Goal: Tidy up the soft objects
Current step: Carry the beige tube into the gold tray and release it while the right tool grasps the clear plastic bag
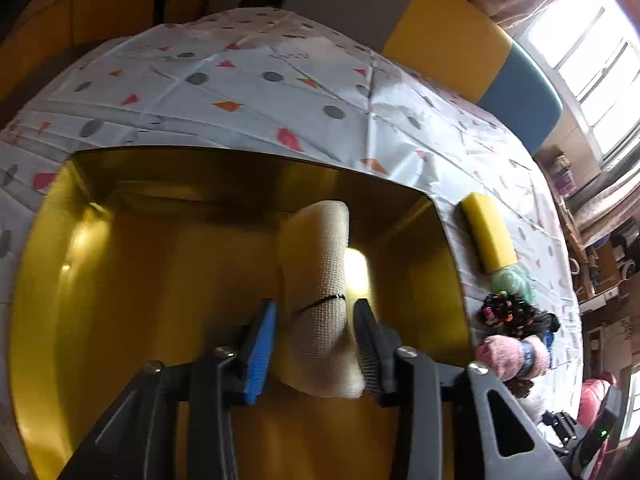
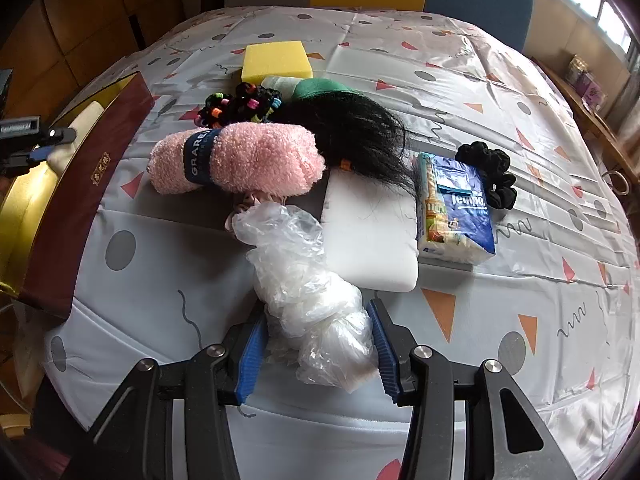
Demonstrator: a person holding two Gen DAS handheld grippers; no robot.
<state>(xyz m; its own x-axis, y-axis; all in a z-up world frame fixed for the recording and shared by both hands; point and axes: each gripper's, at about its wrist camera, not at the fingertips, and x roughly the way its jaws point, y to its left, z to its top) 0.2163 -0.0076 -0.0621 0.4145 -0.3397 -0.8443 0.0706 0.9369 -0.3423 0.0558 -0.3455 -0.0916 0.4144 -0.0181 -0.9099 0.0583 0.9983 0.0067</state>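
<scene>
left wrist view: left gripper (image 1: 316, 320) above the gold-lined box (image 1: 120, 280), pointing down into it; jaws partly apart; beige mesh roll (image 1: 316, 272) between them; blue pad off the roll, gap visible; right pad close to it, contact unclear; not a firm grip
left wrist surroundings: box on patterned tablecloth (image 1: 280, 92); yellow sponge (image 1: 488, 232) just beside the box; pink towel roll (image 1: 508, 354) and beaded hair ties (image 1: 504, 310) further along

right wrist view: right gripper (image 2: 318, 344) partly closed; both blue pads pressing a crumpled clear plastic bag (image 2: 304, 280) lying on the cloth
right wrist soft items: pink towel roll (image 2: 240, 160) beyond the bag; black hair piece (image 2: 352, 128) behind it, draped over a white foam pad (image 2: 368, 232); tissue pack (image 2: 452, 212) beside the pad; black scrunchie (image 2: 488, 172) beside the pack; yellow sponge (image 2: 278, 60) at far side; box (image 2: 80, 184) at left edge
</scene>
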